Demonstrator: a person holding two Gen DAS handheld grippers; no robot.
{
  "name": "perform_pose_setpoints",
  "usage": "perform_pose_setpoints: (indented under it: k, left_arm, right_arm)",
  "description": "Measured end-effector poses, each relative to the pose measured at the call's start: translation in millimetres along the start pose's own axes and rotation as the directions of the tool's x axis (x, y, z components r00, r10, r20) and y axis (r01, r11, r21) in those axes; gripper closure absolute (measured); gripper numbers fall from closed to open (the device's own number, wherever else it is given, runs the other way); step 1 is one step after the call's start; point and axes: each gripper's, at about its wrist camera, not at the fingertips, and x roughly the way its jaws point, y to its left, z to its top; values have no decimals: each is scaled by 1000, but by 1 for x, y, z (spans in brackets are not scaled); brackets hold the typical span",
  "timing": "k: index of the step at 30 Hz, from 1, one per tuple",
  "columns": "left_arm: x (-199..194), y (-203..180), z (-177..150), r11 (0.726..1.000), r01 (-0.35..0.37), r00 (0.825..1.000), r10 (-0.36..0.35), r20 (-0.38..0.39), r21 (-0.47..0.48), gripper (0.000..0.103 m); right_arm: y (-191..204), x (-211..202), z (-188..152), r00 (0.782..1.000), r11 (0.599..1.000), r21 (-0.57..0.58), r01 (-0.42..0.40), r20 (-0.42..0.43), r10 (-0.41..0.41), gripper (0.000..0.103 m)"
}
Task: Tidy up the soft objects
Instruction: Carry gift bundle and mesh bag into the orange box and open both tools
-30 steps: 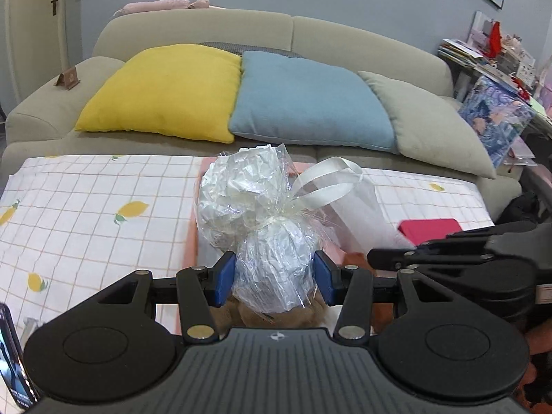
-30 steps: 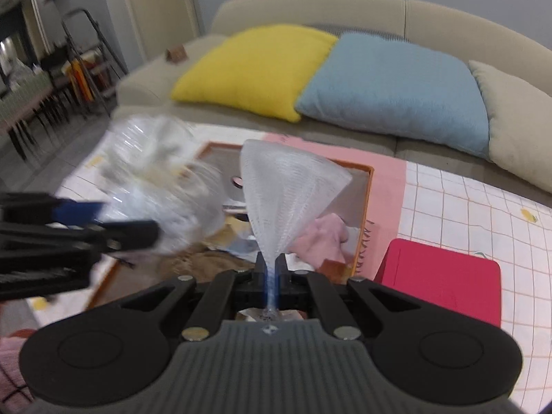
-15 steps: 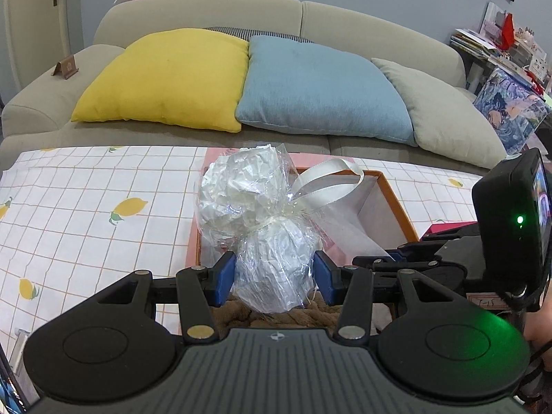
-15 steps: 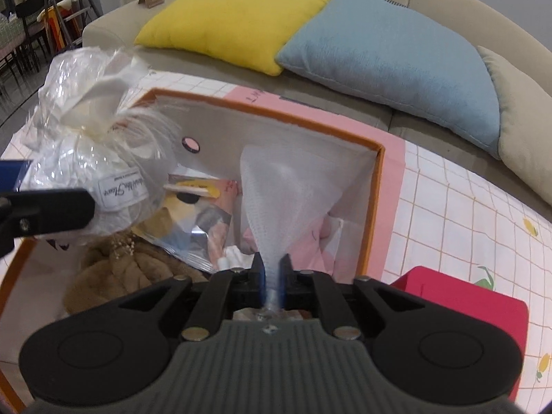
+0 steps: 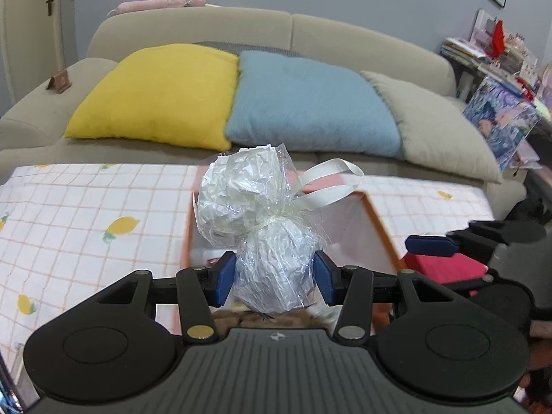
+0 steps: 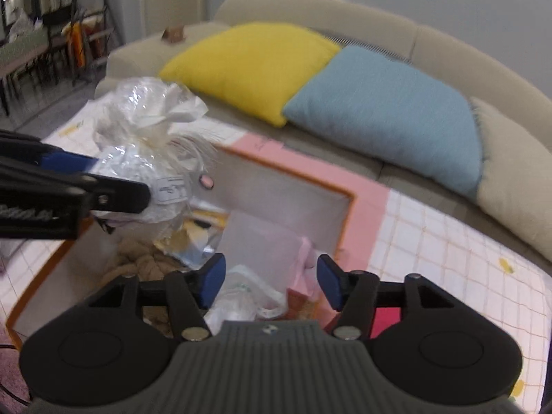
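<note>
Sofa [image 5: 193, 31]: seen across the far side at 12 o'clock in both views; a yellow cushion [image 5: 162, 95], a blue cushion [image 5: 307, 103] and a beige cushion [image 5: 431, 124] are leaned along it, left to right.
Worktop [image 5: 86, 207]: covered by a white checked cloth printed with lemons.
Box [image 6: 289, 176]: open-topped, orange-rimmed with pink outer walls, set on the worktop; a brown knitted item [image 6: 138, 262], a pink soft item [image 6: 303, 269] and a white plastic-wrapped bundle [image 6: 248, 293] are seen lying inside.
Red case [image 5: 445, 267]: laid on the worktop just beside the box, at 3 o'clock in the left wrist view.
Left hand-held gripper [image 5: 274, 274]: clamped on the lower lobe of the cellophane package, blue pads [image 5: 224, 277] pressed against both sides.
Cellophane package [image 5: 255, 220]: crinkled white stuffing wrapped in clear film, tied at the waist with a cream ribbon [image 5: 327, 183]; held upright above the box, over its near-left part, at 10 o'clock in the right wrist view.
Right hand-held gripper [image 6: 270, 279]: jaws spread apart with nothing between them, poised over the box interior.
</note>
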Motion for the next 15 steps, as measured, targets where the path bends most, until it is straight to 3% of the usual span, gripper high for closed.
perform_pose_setpoints:
  k: [6,15]
  left_arm:
    - [24,-19,8,997,77,996,-78,-38,-10,48]
    - [73,-41,4,994,110,984,-112,-137,-16,48]
  right_arm:
    - [-9,-24,-6,991,995,6,104,82,-104,39]
    - [-15,-24,-18,989,991,17,136,61,-137,38]
